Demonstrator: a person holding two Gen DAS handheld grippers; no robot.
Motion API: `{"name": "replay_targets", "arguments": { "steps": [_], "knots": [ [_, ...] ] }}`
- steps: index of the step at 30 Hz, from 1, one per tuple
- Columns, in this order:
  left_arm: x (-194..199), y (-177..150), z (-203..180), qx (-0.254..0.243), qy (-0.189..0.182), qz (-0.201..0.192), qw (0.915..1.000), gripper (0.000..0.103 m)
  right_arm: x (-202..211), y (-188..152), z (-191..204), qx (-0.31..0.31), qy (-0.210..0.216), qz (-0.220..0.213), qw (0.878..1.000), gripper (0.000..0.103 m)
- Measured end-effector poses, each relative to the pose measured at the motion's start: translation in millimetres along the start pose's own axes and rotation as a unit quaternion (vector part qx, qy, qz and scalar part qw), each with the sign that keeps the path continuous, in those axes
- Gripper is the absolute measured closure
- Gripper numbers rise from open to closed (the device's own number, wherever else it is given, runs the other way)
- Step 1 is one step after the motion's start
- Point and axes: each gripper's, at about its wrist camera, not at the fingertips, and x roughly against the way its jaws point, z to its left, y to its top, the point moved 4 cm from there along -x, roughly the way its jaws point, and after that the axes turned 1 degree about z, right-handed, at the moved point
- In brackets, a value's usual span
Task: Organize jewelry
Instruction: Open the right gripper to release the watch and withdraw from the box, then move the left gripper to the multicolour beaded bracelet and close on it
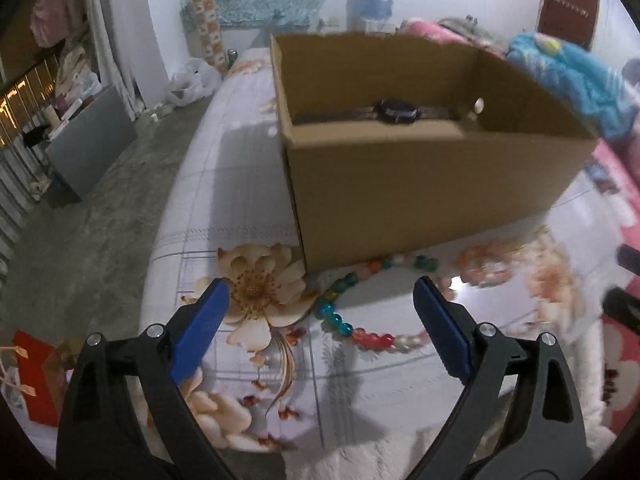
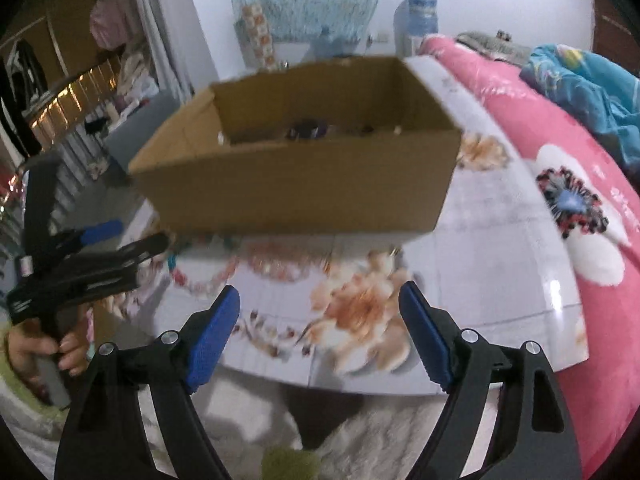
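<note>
Bead necklace: a string of teal, red, orange and white beads is lying in a loose loop on the floral bedsheet, near the sheet's front edge, its far part running along the base of the cardboard box. In the right wrist view the beads are appearing only as a blurred strand below the box.

Watch: a dark-faced watch with a flat strap is resting on the box floor against the back wall. A small pale round item is sitting at the box's far right inside corner; its type cannot be told.

Left gripper: the jaws are standing wide apart and released, with nothing pressed between the blue pads. The necklace is lying on the sheet below the gap, untouched.

Right gripper: the jaws are likewise spread wide and holding nothing, hovering over an orange flower print near the sheet's front edge.

A hand is gripping the left tool's handle. A pink blanket is covering the bed's right side.
</note>
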Motion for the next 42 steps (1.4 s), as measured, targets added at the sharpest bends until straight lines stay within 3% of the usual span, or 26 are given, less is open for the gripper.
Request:
{"name": "replay_targets", "arguments": {
  "steps": [5, 14, 21, 25, 30, 33, 36, 42],
  "knots": [
    [-24.4, -9.4, -12.0, -0.037, 0.026, 0.02, 0.9988, 0.013, -9.2, -3.4, 6.0, -0.002, 0.011, 0.01, 1.0, 0.02],
    [-29.1, -23.0, -24.4, -0.047, 0.021, 0.018, 0.9985, 0.009, -8.2, 2.8, 8.9, 0.011, -0.022, -0.02, 1.0, 0.008],
    [-35.7, -26.5, -2.6, 0.007, -0.021, 0.018, 0.9996, 0.008, -6.4, 5.1, 11.8, 0.023, -0.067, -0.045, 0.996, 0.007],
    [-34.4, -27.7, -3.2, -0.02, -0.022, 0.009, 0.9995, 0.008, -5.1, 7.6, 16.8, 0.029, -0.064, -0.061, 0.996, 0.007],
    [-37.9, -23.8, 0.0, -0.014, -0.031, 0.026, 0.9991, 0.008, -0.3, 14.6, 22.2, 0.047, -0.095, -0.084, 0.991, 0.007],
    [-41.1, -16.3, -2.1, -0.013, -0.031, 0.025, 0.9991, 0.008, 3.4, 15.8, 26.9, 0.055, -0.08, -0.097, 0.99, 0.007],
    [-43.2, -15.2, -2.1, -0.015, -0.029, 0.017, 0.9993, 0.008, 2.5, 15.1, 31.1, 0.059, -0.038, -0.097, 0.993, 0.007],
    [-41.9, -17.8, -3.4, -0.039, -0.048, 0.02, 0.9979, 0.008, 5.7, 10.6, 23.4, 0.029, 0.016, -0.096, 0.995, 0.007]
  ]
}}
